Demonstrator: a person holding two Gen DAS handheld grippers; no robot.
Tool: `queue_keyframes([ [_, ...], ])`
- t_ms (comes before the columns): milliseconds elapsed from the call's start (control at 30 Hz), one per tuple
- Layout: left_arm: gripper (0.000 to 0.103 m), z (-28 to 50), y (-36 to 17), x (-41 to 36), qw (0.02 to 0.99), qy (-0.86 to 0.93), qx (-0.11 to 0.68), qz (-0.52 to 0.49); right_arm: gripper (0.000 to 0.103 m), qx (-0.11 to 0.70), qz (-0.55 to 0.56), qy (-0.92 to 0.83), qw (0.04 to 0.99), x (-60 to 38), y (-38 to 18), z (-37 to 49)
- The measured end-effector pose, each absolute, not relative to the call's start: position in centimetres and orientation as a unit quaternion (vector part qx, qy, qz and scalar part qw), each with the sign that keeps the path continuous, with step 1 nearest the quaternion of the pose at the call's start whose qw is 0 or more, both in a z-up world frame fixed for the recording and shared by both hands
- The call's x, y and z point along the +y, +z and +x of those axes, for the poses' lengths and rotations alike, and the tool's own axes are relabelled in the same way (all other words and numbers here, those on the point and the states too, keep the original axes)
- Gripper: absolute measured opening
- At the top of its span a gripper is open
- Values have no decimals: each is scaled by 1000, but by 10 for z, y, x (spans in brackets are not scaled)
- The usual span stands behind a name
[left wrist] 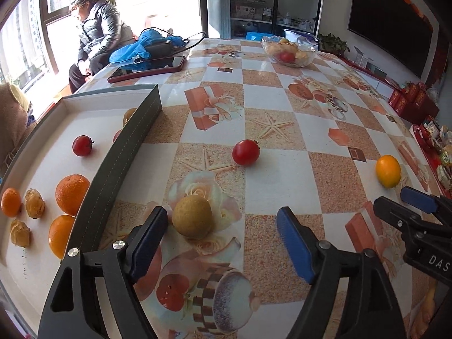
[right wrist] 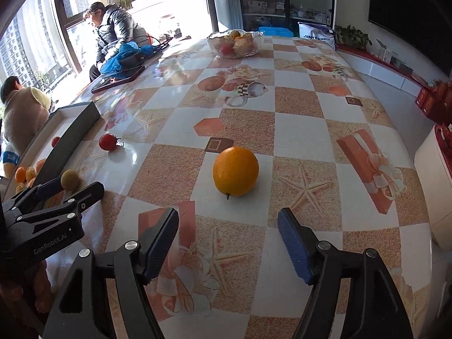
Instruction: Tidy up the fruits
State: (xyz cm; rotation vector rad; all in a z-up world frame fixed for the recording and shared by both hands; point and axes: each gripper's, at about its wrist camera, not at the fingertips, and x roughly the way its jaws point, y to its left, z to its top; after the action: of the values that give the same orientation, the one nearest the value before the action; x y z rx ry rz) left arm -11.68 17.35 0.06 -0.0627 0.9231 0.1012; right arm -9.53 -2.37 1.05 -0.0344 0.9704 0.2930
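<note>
My left tool (left wrist: 220, 240) stands wide open, holding nothing; a brownish-green pear (left wrist: 192, 217) sits on the desk (left wrist: 271, 175) just beyond its left pad. My right tool (right wrist: 228, 240) gapes empty too, an orange (right wrist: 236, 171) lying a little ahead of it. Farther out rests a red tomato (left wrist: 245, 152). Left of the pear, the shallow tray (left wrist: 124, 152) holds oranges and another tomato. A glass fruit bowl (left wrist: 289, 50) stands at the far edge.

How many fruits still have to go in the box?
Done: several fruits already lie in the box. In hand: nothing; both tongs, left and right, are open. Left: three on the table, the brownish fruit, the red fruit and the orange.
</note>
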Motion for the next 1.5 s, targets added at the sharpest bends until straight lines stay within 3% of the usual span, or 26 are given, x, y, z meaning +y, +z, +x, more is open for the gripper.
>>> queue_keyframes([
  [233,86,-117,0,172,893,48,446,-29,74,462,-24,122,878,-8,8,-67],
  [267,88,-117,-1,172,893,46,447,-30,76,456,-42,117,881,-3,6,-67],
  [367,94,-116,-3,170,892,40,449,-28,100,456,-67,128,878,7,0,-69],
  [467,98,-117,-4,169,892,38,451,-27,102,458,-63,126,877,5,-1,-68],
  [1300,97,-118,-4,170,889,47,455,-30,102,458,-64,126,878,3,-1,-67],
  [1500,87,-126,0,175,888,55,455,-35,102,459,-65,126,877,3,-1,-67],
])
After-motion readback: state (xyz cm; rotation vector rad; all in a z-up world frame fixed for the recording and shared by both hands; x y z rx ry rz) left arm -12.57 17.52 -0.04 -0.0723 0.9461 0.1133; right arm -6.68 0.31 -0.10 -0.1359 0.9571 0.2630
